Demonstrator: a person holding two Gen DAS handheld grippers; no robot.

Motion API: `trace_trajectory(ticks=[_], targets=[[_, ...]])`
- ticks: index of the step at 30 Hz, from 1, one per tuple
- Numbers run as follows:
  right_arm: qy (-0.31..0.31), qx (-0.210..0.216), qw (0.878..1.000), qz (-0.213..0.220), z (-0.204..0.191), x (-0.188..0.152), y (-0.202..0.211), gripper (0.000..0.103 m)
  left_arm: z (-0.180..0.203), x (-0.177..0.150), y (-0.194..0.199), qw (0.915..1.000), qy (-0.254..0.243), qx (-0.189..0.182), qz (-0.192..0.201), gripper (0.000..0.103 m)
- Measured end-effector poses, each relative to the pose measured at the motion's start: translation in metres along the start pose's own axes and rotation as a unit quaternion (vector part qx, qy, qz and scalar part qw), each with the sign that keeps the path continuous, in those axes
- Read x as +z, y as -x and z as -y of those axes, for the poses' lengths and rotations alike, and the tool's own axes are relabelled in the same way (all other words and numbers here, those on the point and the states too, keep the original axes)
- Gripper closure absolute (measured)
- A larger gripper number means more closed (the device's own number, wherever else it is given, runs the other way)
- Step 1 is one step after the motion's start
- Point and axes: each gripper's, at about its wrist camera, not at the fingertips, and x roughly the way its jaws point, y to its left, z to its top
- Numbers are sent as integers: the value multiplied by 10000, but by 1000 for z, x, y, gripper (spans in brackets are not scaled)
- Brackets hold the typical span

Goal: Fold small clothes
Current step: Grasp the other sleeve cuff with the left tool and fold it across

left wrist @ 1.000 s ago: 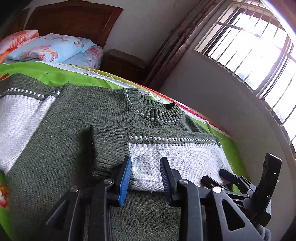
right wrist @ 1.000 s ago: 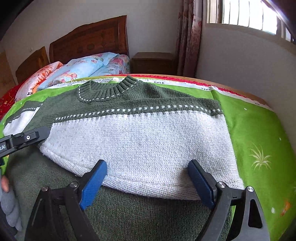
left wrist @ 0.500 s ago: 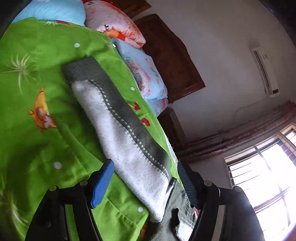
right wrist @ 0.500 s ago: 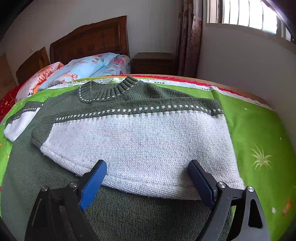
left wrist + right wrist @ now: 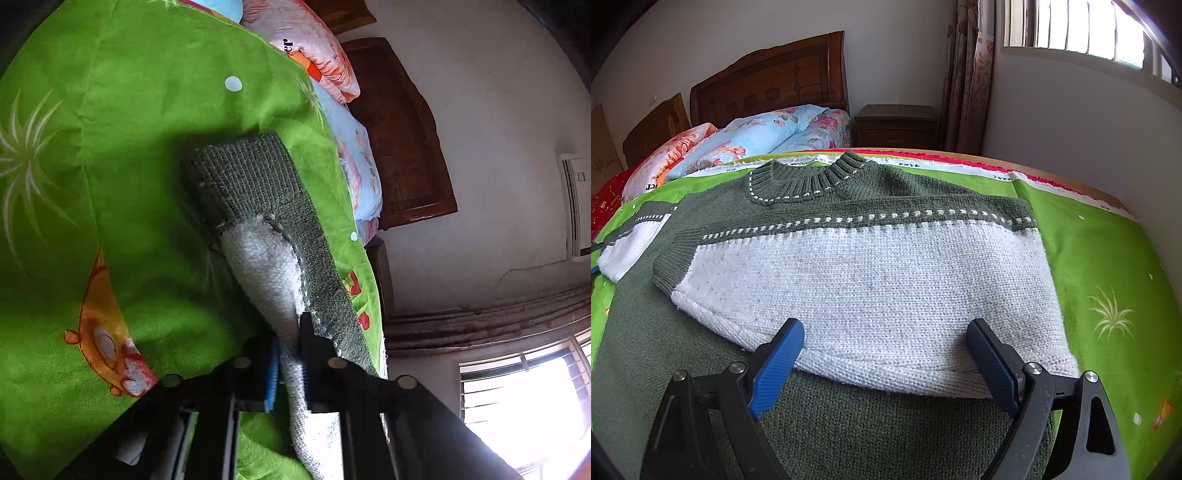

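**Left sleeve pinched, ready to fold across**

The green-and-white knitted sweater [image 5: 871, 280] lies flat, neck away, on the bed's bright green printed sheet [image 5: 1108, 266]. One sleeve is already folded across the chest, its white band covering most of the front. The other sleeve [image 5: 269, 266] lies stretched out over the sheet at the far side.

The left tool [image 5: 291, 354] has its jaws shut on that outstretched sleeve, pinching the white part partway along; the green cuff end lies beyond the grip. The right tool [image 5: 884, 363] hangs over the sweater's lower body with its jaws wide apart and nothing between them.

To do this step well, I would lift the sleeve only enough to clear the sheet, then carry it over the body so that it lands parallel to the folded one, cuff flat and unrolled. A grip partway along leaves the cuff end free to trail or curl under, so a slow, low carry seems wise. The free right tool could press the shoulder to keep the body from dragging.

The knit is thick and coarse — ribbed at collar [image 5: 809, 177] and cuff, with a dotted white stitch line along the colour change. It looks soft, heavy and stretchy, likely to sag between grip and shoulder. The sheet beneath looks smooth, thin and slightly creased.
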Motion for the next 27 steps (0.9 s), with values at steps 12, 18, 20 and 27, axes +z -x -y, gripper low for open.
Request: trace_trajectory(ticks=[12, 18, 20, 27], targets=[[-33, 36, 10000, 24, 2, 0, 0, 0, 201, -184, 44, 8941, -4387, -891, 125, 95], [-88, 109, 9999, 48, 4, 0, 1, 0, 224, -314, -17, 8360, -5054, -1376, -1636, 83], [-124, 150, 9998, 63, 5, -1, 2, 0, 220, -345, -29, 8201, -5143, -1404, -2079, 81], [-145, 185, 9997, 71, 6, -1, 2, 0, 197, -334, -4, 8514, -4812, -1269, -1659, 74]])
